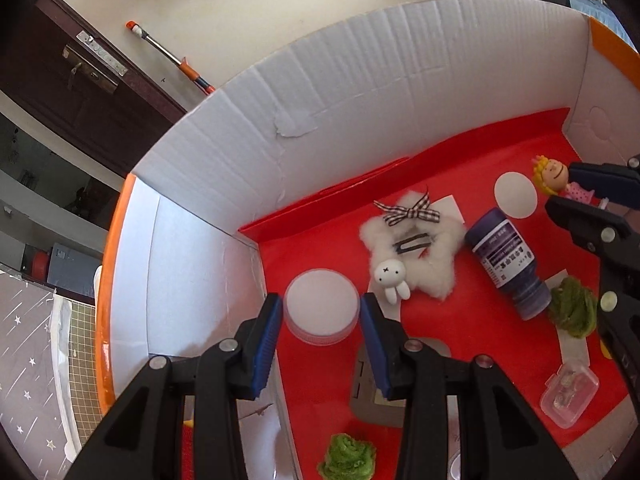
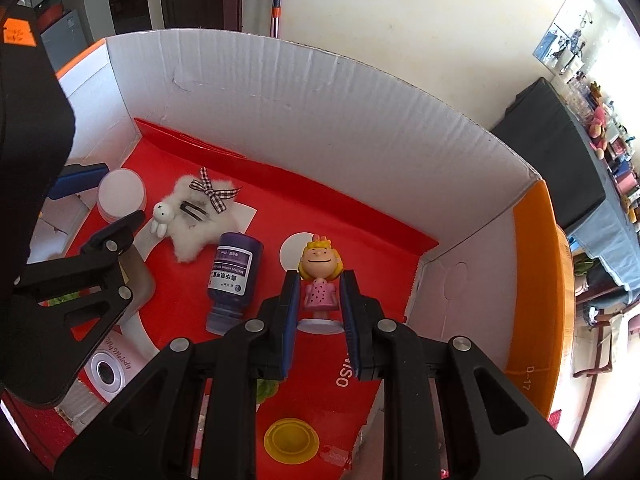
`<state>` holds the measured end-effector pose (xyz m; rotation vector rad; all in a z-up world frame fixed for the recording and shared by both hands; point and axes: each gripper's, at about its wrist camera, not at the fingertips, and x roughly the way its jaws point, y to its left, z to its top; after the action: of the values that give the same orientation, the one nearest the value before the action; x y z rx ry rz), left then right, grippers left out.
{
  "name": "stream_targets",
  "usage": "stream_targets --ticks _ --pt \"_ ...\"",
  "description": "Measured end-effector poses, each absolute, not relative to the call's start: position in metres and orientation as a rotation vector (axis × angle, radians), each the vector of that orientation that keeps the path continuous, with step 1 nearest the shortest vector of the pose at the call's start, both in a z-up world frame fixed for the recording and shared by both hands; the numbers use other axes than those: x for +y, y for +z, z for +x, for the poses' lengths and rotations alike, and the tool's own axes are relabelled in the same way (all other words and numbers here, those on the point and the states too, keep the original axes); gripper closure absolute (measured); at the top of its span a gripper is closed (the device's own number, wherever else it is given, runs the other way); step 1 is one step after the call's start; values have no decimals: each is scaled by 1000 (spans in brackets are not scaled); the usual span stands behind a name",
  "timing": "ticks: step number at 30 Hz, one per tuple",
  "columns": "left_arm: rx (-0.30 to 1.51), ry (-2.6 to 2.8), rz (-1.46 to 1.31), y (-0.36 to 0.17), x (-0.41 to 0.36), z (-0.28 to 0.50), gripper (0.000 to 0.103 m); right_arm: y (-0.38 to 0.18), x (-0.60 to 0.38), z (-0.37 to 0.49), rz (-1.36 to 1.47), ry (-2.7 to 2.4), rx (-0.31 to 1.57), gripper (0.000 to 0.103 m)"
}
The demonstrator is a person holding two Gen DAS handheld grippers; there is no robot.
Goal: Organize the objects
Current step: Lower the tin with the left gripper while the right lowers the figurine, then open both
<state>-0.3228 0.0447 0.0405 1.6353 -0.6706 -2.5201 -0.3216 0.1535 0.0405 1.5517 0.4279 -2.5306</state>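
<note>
A red sheet (image 2: 360, 360) lines the floor of a white cardboard box (image 2: 320, 112). Nearest, the right hand-held gripper (image 2: 320, 300) brackets an upright blonde girl figurine (image 2: 319, 280), fingers close beside her; whether they touch is unclear. The left hand-held gripper (image 1: 320, 312) stands spread around a white round jar (image 1: 322, 306). Farther in lie a purple bottle (image 2: 234, 276) and a fluffy white star clip (image 2: 196, 216).

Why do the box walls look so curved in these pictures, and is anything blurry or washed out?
Left wrist view: the fisheye lens bows the straight white box wall and darkens the picture's corners; the purple bottle stays sharp. Right wrist view: the same bowing; the doll is crisp, while the sunlit window area at far right is washed out.
</note>
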Motion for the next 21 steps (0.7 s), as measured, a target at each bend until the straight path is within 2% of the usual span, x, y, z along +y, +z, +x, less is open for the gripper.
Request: stream_targets --ticks 21 --pt "-635 -2532 1655 34 44 -326 60 16 144 -324 1633 -2489 445 84"
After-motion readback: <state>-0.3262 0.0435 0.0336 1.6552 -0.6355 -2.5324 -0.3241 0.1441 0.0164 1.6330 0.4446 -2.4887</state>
